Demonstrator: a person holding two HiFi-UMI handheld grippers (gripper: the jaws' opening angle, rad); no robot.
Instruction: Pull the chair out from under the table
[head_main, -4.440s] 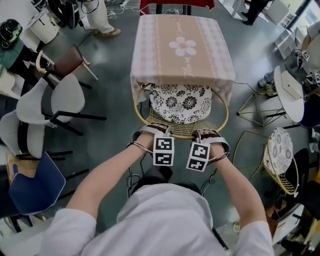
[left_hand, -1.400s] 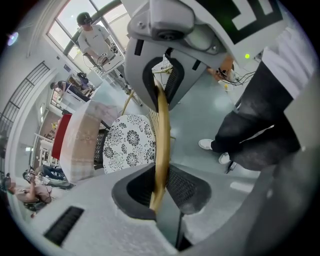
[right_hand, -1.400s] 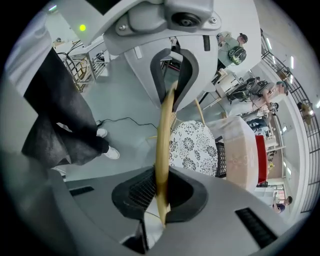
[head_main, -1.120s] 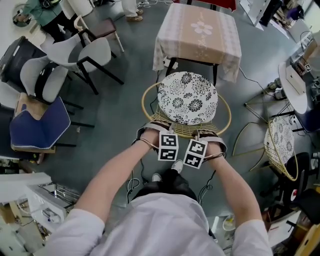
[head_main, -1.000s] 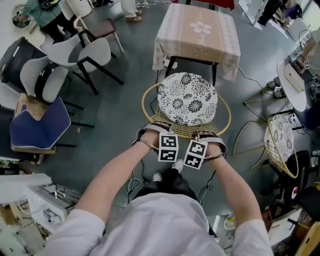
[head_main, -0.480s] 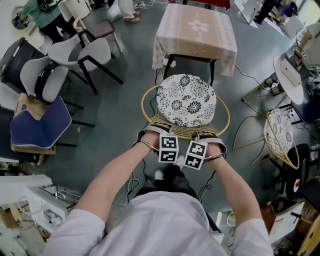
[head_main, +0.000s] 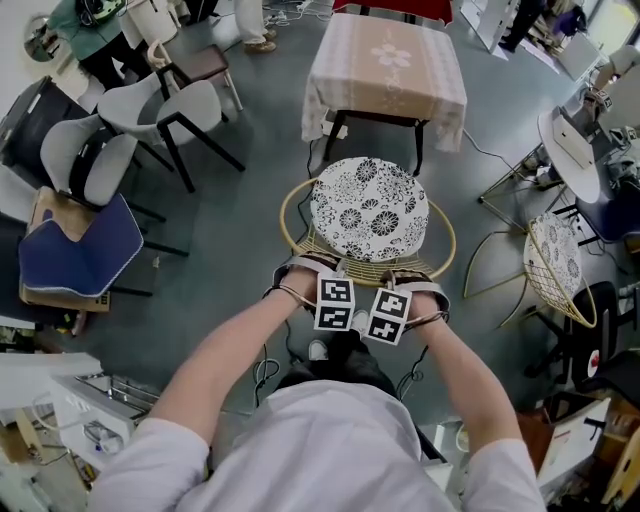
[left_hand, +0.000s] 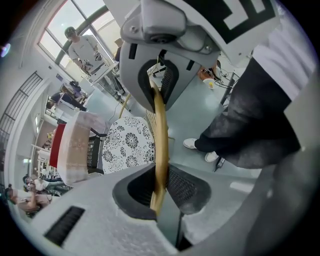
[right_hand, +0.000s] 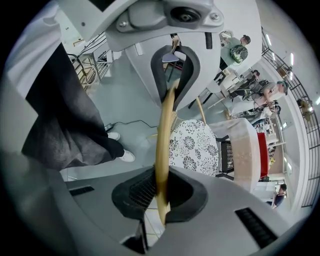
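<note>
- Table (head_main: 352, 75), upper centre, wears a pink cloth with a flower; its script is too small to read.
- Gold wire chair (head_main: 368, 208) with a floral cushion stands mid-frame, clear of the table.
- Left gripper (head_main: 313, 263) and right gripper (head_main: 408, 272) each clamp its near rim.

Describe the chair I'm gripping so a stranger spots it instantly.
Find the pink-clothed table. Before it stands a round gold-wire chair with a black-and-white floral cushion. Unlike the similar chair at right, the left gripper and right gripper clamp its rim.

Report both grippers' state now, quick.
Left gripper: closed on the chair rim.
Right gripper: closed on the same chair rim.
</note>
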